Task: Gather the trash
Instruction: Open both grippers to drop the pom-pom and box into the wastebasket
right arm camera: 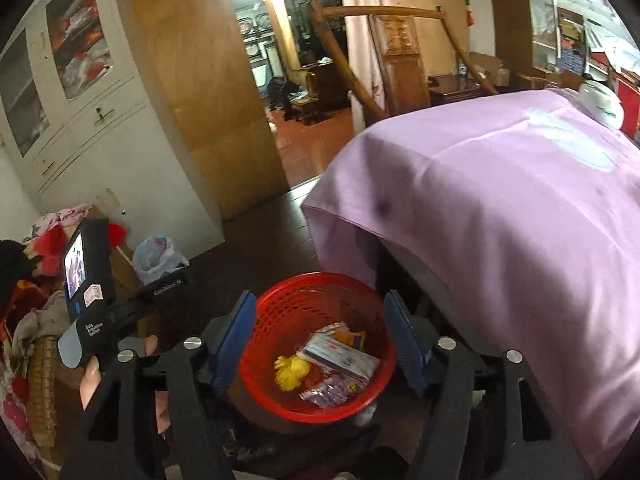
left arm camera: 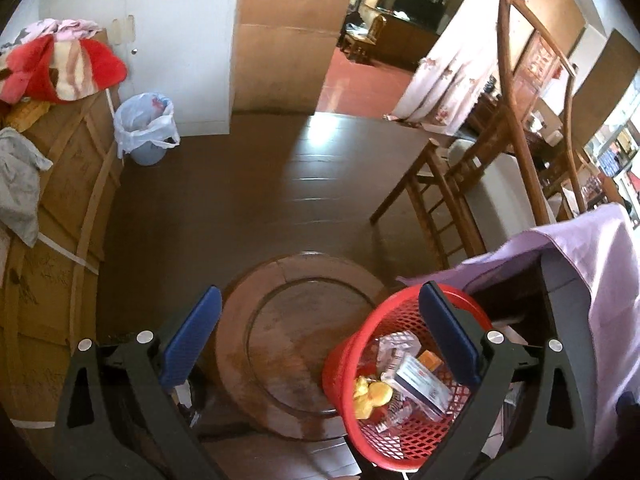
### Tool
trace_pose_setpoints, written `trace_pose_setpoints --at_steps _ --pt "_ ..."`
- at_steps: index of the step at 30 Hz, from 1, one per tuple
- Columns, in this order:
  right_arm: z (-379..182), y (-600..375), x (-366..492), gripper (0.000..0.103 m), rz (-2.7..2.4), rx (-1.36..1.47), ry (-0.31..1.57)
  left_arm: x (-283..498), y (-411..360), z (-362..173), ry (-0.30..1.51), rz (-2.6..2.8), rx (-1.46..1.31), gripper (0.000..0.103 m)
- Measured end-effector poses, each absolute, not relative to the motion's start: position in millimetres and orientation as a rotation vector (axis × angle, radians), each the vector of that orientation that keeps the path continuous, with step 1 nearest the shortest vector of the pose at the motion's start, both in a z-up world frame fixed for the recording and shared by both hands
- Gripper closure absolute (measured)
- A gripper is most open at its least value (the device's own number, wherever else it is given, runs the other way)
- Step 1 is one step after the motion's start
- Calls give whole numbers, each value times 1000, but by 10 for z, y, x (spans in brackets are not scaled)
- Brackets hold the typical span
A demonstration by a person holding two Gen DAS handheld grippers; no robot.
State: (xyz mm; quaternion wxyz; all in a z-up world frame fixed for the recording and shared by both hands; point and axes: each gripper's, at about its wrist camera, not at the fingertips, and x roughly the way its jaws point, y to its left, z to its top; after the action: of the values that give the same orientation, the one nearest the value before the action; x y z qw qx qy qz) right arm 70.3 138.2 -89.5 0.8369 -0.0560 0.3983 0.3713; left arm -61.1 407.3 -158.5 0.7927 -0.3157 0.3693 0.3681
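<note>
A red mesh basket [left arm camera: 400, 432] stands beside a round wooden stool [left arm camera: 288, 340] and a table draped in lilac cloth [left arm camera: 592, 264]. Inside lie a yellow crumpled piece [left arm camera: 372, 394], a white box [left arm camera: 420, 384] and several packets. My left gripper [left arm camera: 320, 338] is open wide above the stool, its right pad over the basket's rim, with nothing between its fingers. My right gripper [right arm camera: 320, 342] hovers open over the basket [right arm camera: 280, 304], well above it. There the yellow piece [right arm camera: 292, 370] and white box [right arm camera: 340, 356] show between its blue pads, which touch nothing.
A blue bin lined with a white plastic bag [left arm camera: 144, 128] stands by the white cabinet [left arm camera: 172, 40]. Cardboard boxes [left arm camera: 52, 220] piled with clothes fill the left. A wooden chair [left arm camera: 460, 184] stands to the right. A hand [right arm camera: 90, 380] holds the left gripper's body [right arm camera: 86, 280].
</note>
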Motion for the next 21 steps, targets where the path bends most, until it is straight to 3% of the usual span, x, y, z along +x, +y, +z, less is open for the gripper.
trace_pose_setpoints --at_steps 13,21 --pt "-782 867 499 30 712 -88 823 -344 3509 -1375 801 636 -496 8" --pt "-645 386 418 29 627 -48 771 -337 2884 -1018 675 529 -308 7"
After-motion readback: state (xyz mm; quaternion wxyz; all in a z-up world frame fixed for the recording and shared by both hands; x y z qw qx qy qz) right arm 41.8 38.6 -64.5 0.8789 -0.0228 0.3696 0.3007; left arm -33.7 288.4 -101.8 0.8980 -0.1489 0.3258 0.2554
